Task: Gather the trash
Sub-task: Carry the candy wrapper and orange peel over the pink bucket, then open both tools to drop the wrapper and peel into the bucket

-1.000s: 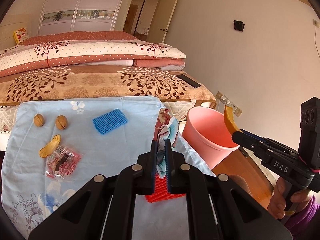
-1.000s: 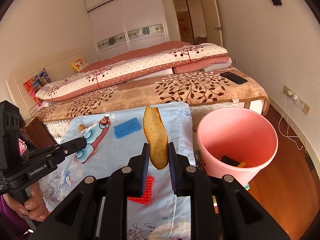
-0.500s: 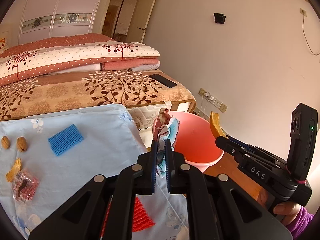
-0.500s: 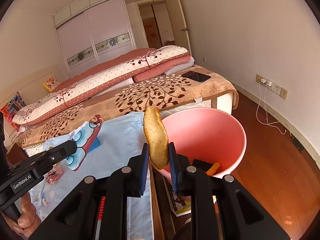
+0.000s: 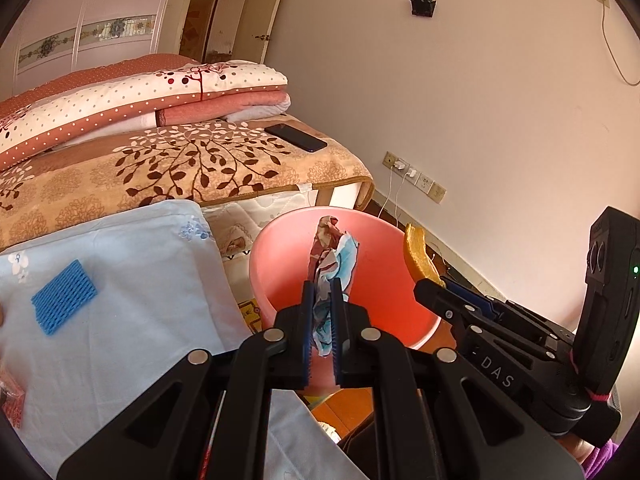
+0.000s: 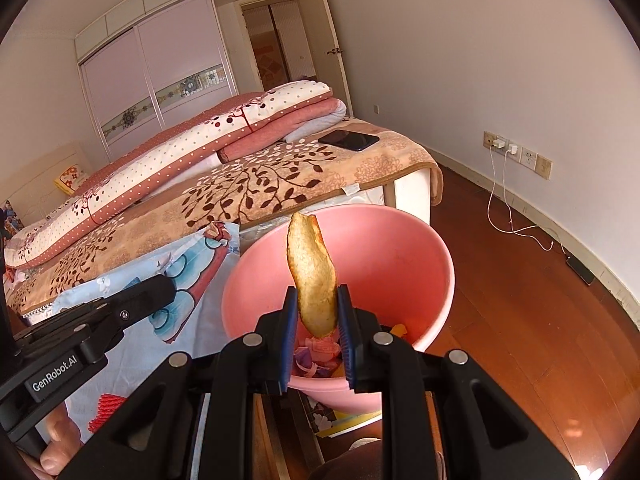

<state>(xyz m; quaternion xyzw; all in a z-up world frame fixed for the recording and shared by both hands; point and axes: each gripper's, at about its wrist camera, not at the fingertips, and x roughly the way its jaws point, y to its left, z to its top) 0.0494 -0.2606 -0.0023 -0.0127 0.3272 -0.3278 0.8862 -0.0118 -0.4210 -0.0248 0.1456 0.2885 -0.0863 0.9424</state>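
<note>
My left gripper (image 5: 321,286) is shut on a crumpled blue and red wrapper (image 5: 333,254) and holds it over the near rim of the pink bucket (image 5: 280,256). My right gripper (image 6: 317,294) is shut on a yellow-brown peel (image 6: 310,270) and holds it upright above the pink bucket (image 6: 400,248). The peel (image 5: 418,256) and right gripper (image 5: 434,290) also show at the right of the left wrist view. The wrapper (image 6: 200,276) and left gripper (image 6: 156,286) show at the left of the right wrist view. Scraps lie in the bucket's bottom.
A light blue cloth (image 5: 132,280) covers the table at left, with a blue foam net (image 5: 62,302) and a red foam net (image 6: 106,410) on it. A bed (image 6: 280,172) with a phone (image 6: 348,139) stands behind. Cables (image 6: 516,224) trail on the wooden floor.
Both grippers have moved right and forward from over the table to above the pink bucket, each still holding its piece of trash.
</note>
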